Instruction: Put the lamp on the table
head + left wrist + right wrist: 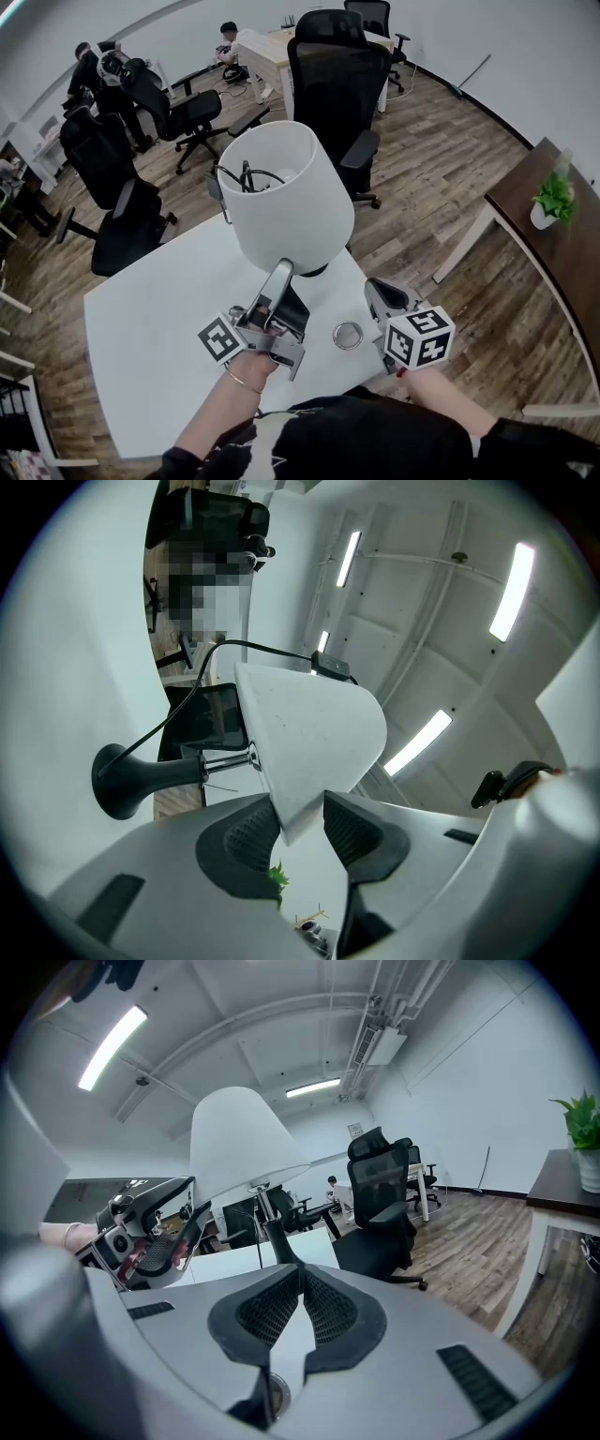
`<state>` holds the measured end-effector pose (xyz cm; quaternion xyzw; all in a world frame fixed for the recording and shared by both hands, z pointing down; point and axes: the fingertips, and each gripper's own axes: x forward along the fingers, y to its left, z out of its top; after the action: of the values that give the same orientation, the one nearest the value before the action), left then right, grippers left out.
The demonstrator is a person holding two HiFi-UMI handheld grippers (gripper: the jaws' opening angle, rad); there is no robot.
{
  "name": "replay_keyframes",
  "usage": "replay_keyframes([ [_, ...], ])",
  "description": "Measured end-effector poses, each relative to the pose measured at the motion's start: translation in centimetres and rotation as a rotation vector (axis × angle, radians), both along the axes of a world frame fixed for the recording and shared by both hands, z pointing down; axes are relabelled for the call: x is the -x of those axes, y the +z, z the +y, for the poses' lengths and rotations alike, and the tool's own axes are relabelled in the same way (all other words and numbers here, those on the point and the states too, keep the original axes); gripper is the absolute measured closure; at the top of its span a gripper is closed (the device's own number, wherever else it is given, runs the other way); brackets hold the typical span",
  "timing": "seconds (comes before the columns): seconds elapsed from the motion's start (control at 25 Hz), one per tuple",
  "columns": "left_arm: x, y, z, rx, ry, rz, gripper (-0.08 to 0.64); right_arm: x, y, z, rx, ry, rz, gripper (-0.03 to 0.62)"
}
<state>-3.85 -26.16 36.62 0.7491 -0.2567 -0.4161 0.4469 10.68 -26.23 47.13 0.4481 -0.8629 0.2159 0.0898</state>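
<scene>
The lamp, with a white shade [281,192] and a black base [317,270], stands upright on the white table [159,319]. Its black cord [246,176] lies coiled inside the open top of the shade. My left gripper [279,278] reaches up to the shade's lower rim. In the left gripper view the edge of the shade [314,738] sits between the pads [246,836] with a gap on the right side, so my left gripper [302,822] is open. My right gripper [382,294] is shut and empty beside the base, pointing at the lamp stem [272,1218].
A small metal ring [348,335] lies on the table between the grippers. Black office chairs [333,84] stand behind the table on the wooden floor. A dark wooden table [548,234] with a potted plant [553,202] is at the right. People sit at the far back.
</scene>
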Motion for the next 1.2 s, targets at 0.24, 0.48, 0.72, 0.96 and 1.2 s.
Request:
replay_keyframes([
  [0.24, 0.1, 0.2, 0.2, 0.002, 0.003, -0.001, 0.419, 0.1, 0.2, 0.1, 0.007, -0.003, 0.001, 0.561],
  [0.48, -0.1, 0.4, 0.8, -0.004, 0.013, 0.017, 0.417, 0.1, 0.4, 0.3, 0.011, -0.007, 0.0, 0.561],
  [0.72, 0.0, 0.7, 1.1, 0.009, 0.028, 0.025, 0.411, 0.4, 0.4, 0.4, 0.013, -0.013, -0.004, 0.561],
  [0.96, -0.1, 2.0, 1.7, 0.027, 0.041, -0.004, 0.419, 0.7, 0.8, 0.5, 0.02, -0.017, -0.005, 0.561],
  [1.2, 0.0, 1.9, 1.6, 0.023, 0.039, 0.002, 0.419, 0.9, 0.9, 0.4, 0.023, -0.025, -0.005, 0.561],
])
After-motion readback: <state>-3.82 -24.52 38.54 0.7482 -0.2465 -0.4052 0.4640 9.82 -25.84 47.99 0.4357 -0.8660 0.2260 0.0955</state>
